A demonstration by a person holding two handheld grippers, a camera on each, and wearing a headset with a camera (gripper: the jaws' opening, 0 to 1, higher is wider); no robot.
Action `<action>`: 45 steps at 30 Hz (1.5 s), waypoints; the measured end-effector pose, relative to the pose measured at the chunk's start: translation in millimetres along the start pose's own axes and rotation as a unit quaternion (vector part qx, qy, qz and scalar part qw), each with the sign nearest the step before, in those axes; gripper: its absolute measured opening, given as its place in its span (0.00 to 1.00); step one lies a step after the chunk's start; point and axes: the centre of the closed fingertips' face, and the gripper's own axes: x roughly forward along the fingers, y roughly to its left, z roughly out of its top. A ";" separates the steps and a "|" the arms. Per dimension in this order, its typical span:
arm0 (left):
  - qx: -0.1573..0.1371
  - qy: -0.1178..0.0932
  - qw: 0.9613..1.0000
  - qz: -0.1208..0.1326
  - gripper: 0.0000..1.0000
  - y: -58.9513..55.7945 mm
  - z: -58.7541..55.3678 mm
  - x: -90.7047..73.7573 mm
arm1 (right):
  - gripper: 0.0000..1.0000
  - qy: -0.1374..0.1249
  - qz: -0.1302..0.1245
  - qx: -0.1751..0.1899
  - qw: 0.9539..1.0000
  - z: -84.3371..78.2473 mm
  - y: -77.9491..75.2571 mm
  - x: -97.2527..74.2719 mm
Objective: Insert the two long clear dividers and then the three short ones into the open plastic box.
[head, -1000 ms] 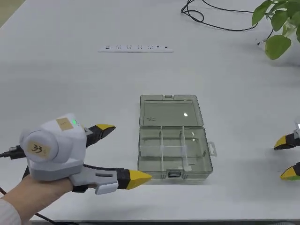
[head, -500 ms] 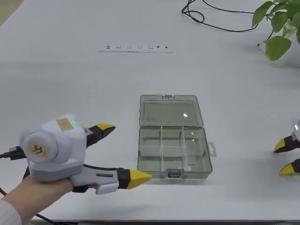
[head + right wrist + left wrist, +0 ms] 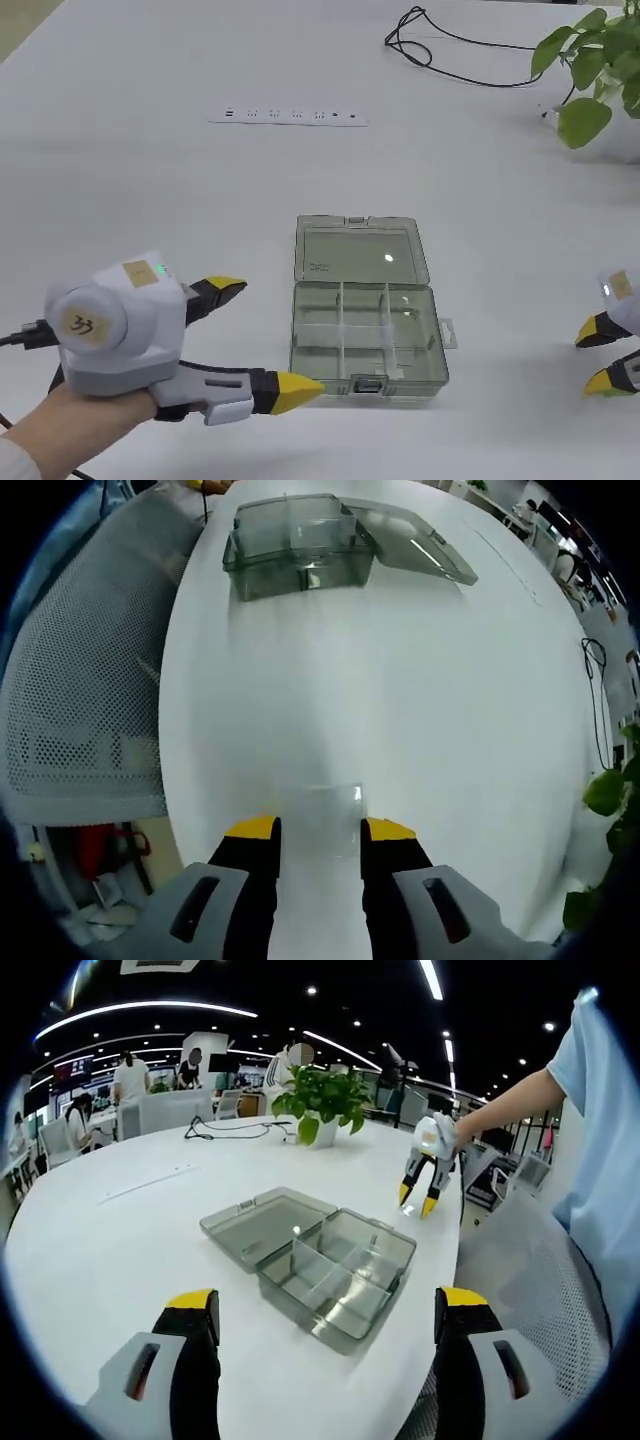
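Note:
The open smoky plastic box (image 3: 365,345) lies at the table's middle, its lid (image 3: 360,252) folded back flat; clear dividers stand inside, splitting it into several cells. My left gripper (image 3: 262,340) hovers open just left of the box, which lies ahead in its own view as the box (image 3: 335,1265). My right gripper (image 3: 597,357) is at the far right, tips down on the table. In its own view a short clear divider (image 3: 318,818) lies flat on the table and my right gripper (image 3: 320,830) is shut on it, a fingertip against each edge. The box (image 3: 300,542) lies far ahead.
A white power strip (image 3: 290,115), a black cable (image 3: 440,50) and a potted plant (image 3: 595,70) lie at the back. The table's near edge runs just below both grippers. A grey mesh chair (image 3: 80,680) stands beside the table.
The right gripper's jaws have narrowed around the divider. The head camera has tilted, shifting the whole picture down. The left gripper stays open in place.

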 end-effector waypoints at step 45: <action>-0.269 0.008 0.959 -0.084 0.36 -37.0 60.4 64.2 | 0.32 -0.177 -0.166 -0.196 0.950 229.9 -2.9 -64.1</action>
